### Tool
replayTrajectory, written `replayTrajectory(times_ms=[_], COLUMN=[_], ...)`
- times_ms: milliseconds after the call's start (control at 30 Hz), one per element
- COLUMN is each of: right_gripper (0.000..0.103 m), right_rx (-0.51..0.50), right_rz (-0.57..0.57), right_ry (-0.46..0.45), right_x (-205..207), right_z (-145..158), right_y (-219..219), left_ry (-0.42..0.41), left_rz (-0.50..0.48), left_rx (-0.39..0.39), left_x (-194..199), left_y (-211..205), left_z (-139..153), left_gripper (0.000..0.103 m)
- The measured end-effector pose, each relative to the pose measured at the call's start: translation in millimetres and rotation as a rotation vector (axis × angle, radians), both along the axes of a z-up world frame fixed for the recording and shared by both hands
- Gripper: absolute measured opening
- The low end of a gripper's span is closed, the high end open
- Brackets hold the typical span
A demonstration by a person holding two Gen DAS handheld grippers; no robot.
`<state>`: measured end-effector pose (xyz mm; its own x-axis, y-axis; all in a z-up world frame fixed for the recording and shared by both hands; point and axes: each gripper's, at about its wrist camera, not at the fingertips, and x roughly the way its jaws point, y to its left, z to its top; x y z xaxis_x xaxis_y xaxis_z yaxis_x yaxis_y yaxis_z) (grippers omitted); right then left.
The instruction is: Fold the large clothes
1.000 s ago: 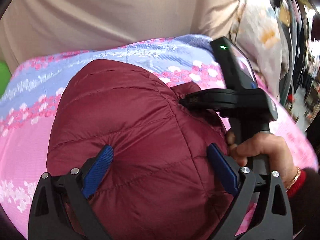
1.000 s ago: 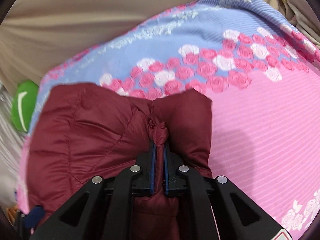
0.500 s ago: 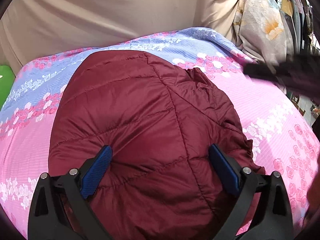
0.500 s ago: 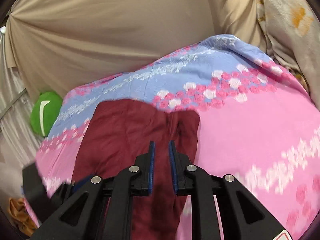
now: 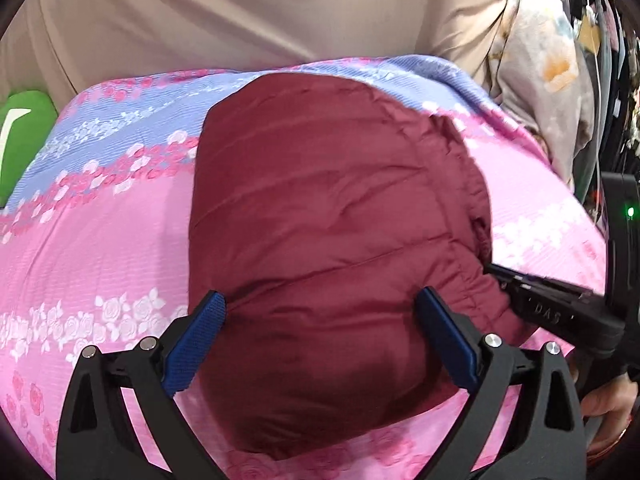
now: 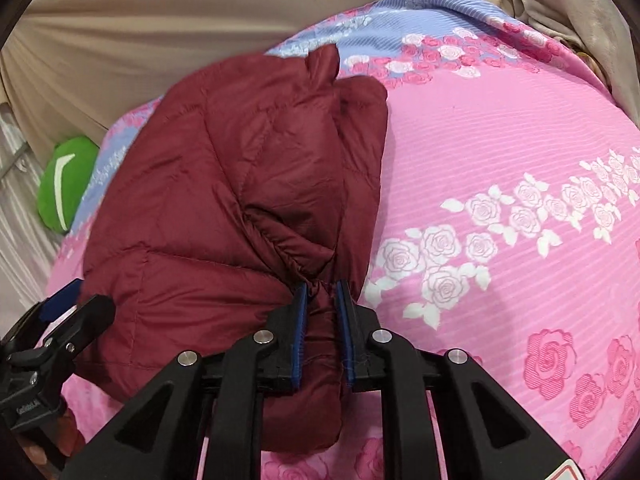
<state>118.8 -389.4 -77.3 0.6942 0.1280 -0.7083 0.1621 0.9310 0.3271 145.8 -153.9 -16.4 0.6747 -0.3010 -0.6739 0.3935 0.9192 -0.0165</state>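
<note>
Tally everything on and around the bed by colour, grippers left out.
Maroon: 1, the puffer jacket
Pink and blue floral: 1, the bedspread
Green: 1, the cushion
Beige: 1, the backdrop cloth
Total: 4

Right hand-held gripper (image 6: 321, 300) pinches maroon jacket (image 6: 224, 200) on floral bedspread (image 6: 500, 168).

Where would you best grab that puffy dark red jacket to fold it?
By the bunched, gathered edge nearest the right gripper, coming in low from the near side. The puffer jacket is too bulky across its quilted middle, as the left gripper shows, open wide over it.
</note>
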Motion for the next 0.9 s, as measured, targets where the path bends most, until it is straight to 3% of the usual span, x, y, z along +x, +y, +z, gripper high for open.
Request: replayTrajectory(times_ms=[133,233,267,367,400,567,667,733,767,800,900], right_gripper=[0.014,0.017,0.021,0.062,0.070,0.074,0.076,0.075,0.060,0.035,0.016], right_rx=[-0.047,0.029,0.074,0.116,0.128,0.226,0.201,0.173,0.173,0.180,0.127], right_rz=[0.000,-0.008,-0.014,-0.041,-0.047,-0.027,0.003,0.048,0.066,0.117,0.200], right_ry=[0.012,-0.010,-0.051,-0.122,-0.137,-0.046,0.004,0.027,0.022,0.005,-0.056], right_x=[2.9,-0.7,-2.1,8.1,18.9,83.4,110.7,129.3,131.4,135.0,132.8], right_z=[1.4,22.5,35.6,61.8,67.7,54.3,44.6,39.4,40.2,45.3,69.0], right_y=[6.4,-8.0,-19.6,-43.6,-52.4,-68.0,-53.9,-37.2,-31.8,-22.1,0.8], left_ry=[-0.008,0.006,0.011,-0.012,-0.019,-0.021,-0.026,-0.025,-0.020,-0.015,-0.006], left_rz=[0.006,-0.005,-0.001,0.019,0.023,0.034,0.034,0.038,0.039,0.040,0.039], left_rx=[0.028,-0.029,-0.056,-0.091,-0.096,-0.139,-0.131,-0.122,-0.120,-0.120,-0.113], left_x=[-2.6,-3.2,-1.9,2.6,4.7,16.0,20.9,25.3,27.6,30.2,36.8], left_y=[-2.2,6.8,12.6,20.9,21.7,23.4,20.6,16.5,14.8,13.0,8.2], left_z=[-5.1,7.6,14.3,29.6,33.4,48.4,50.5,50.1,49.6,48.8,45.3], left_gripper=[0.094,0.094,0.094,0.094,0.094,0.094,0.095,0.095,0.095,0.095,0.094])
